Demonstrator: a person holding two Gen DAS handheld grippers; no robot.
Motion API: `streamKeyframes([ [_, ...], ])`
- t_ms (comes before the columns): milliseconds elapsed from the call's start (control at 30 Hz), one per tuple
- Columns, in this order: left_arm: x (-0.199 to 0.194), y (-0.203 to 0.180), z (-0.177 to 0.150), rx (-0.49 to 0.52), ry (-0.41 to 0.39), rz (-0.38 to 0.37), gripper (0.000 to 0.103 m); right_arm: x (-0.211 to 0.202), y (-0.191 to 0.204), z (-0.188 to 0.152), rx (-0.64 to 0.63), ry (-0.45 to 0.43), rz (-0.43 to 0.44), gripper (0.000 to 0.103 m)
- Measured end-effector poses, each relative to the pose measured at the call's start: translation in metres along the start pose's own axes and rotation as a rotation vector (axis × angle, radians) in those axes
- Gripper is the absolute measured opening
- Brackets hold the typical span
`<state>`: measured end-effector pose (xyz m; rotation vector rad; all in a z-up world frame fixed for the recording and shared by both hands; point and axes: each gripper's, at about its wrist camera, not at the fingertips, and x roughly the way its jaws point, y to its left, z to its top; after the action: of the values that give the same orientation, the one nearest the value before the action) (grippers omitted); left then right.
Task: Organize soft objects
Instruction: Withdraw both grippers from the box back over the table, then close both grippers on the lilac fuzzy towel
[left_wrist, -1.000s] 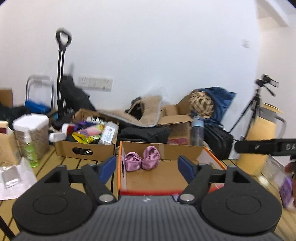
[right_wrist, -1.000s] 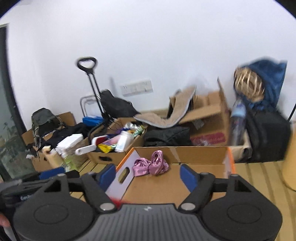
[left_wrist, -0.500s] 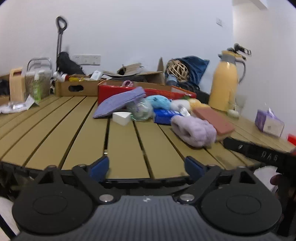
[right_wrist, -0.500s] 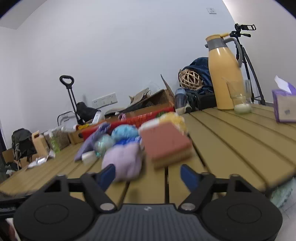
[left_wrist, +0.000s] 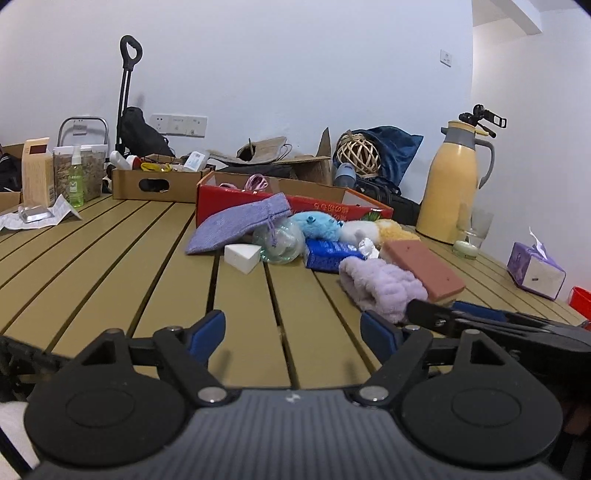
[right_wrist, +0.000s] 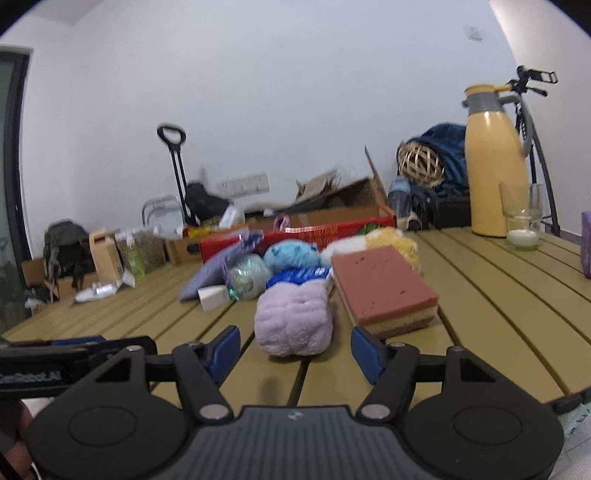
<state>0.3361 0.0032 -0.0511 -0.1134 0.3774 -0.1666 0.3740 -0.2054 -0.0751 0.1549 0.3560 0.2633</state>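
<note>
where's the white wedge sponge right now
The white wedge sponge lies on the table, left of the pile in both views, just in front of the purple pouch and beside the clear bag.

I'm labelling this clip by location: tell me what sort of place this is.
Probably a spare room at home used as a recording spot. A slatted wooden table holds a pile of soft toys and sponges, open cardboard boxes of clutter line the white wall, and a camera tripod stands behind a yellow thermos jug.

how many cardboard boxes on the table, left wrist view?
2. Red-fronted box stands behind the soft pile, mid-table; brown box with a handle cutout sits farther back to its left. More cartons lie beyond the table; some may be hidden.
</note>
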Motion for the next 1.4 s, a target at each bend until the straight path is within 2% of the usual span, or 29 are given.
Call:
streamKeyframes([
  [100,0.012,-0.001,0.01,0.013,-0.01,-0.005,0.082,0.025,0.003,0.011,-0.019,0.067,-0.027,0.062],
  [200,0.033,-0.002,0.018,0.021,-0.011,0.01,0.08,0.048,0.005,0.017,-0.033,0.14,-0.001,0.059],
  [267,0.048,-0.001,0.026,0.001,0.011,0.023,0.078,0.059,0.006,0.018,-0.066,0.173,0.016,0.052],
  [333,0.053,0.002,0.035,-0.052,0.0,0.016,0.077,0.062,0.005,0.022,-0.084,0.183,0.018,0.05],
  [400,0.05,0.003,0.04,-0.085,-0.036,-0.022,0.077,0.062,0.005,0.025,-0.098,0.173,0.016,0.047],
  [467,0.046,0.002,0.044,-0.087,-0.044,-0.041,0.077,0.06,0.01,0.025,-0.127,0.142,-0.001,0.036],
  [500,0.042,0.003,0.045,-0.066,-0.039,-0.048,0.078,0.057,0.01,0.024,-0.125,0.133,0.005,0.035],
  [567,0.031,0.007,0.046,-0.013,-0.053,-0.038,0.079,0.048,0.016,0.025,-0.146,0.139,0.077,0.033],
  [667,0.017,0.023,0.047,0.011,-0.05,-0.008,0.085,0.041,0.038,0.024,-0.305,0.195,0.277,0.037],
  [700,0.014,0.03,0.047,0.009,-0.043,0.008,0.085,0.042,0.043,0.023,-0.337,0.208,0.275,0.04],
  [767,0.009,0.041,0.044,-0.012,-0.041,0.037,0.085,0.049,0.04,0.023,-0.297,0.231,0.082,0.045],
  [800,0.008,0.046,0.043,-0.022,-0.036,0.041,0.085,0.051,0.034,0.025,-0.26,0.241,0.023,0.046],
  [833,0.009,0.05,0.044,-0.031,-0.025,0.039,0.085,0.049,0.026,0.027,-0.203,0.23,0.001,0.046],
  [900,0.018,0.056,0.048,-0.04,0.012,0.0,0.085,0.041,0.015,0.03,-0.088,0.196,-0.002,0.047],
  [1000,0.045,0.064,0.057,-0.103,0.087,-0.052,0.083,0.034,0.012,0.033,0.023,0.163,0.087,0.046],
  [1100,0.078,0.071,0.058,-0.165,0.106,-0.129,0.077,0.048,0.004,0.035,0.161,0.185,0.133,0.047],
  [1133,0.09,0.073,0.057,-0.182,0.131,-0.133,0.071,0.055,0.003,0.035,0.205,0.199,0.139,0.047],
  [1200,0.109,0.079,0.051,-0.247,0.189,-0.149,0.064,0.066,-0.001,0.035,0.26,0.194,0.129,0.047],
  [1267,0.115,0.084,0.045,-0.298,0.219,-0.217,0.056,0.076,-0.002,0.032,0.302,0.211,0.117,0.045],
  [1300,0.116,0.084,0.044,-0.303,0.229,-0.249,0.048,0.081,-0.003,0.029,0.324,0.223,0.137,0.043],
  [1333,0.116,0.083,0.043,-0.301,0.229,-0.265,0.036,0.085,-0.003,0.027,0.339,0.23,0.16,0.038],
  [1400,0.118,0.083,0.041,-0.311,0.232,-0.256,0.023,0.09,-0.004,0.024,0.345,0.22,0.168,0.032],
])
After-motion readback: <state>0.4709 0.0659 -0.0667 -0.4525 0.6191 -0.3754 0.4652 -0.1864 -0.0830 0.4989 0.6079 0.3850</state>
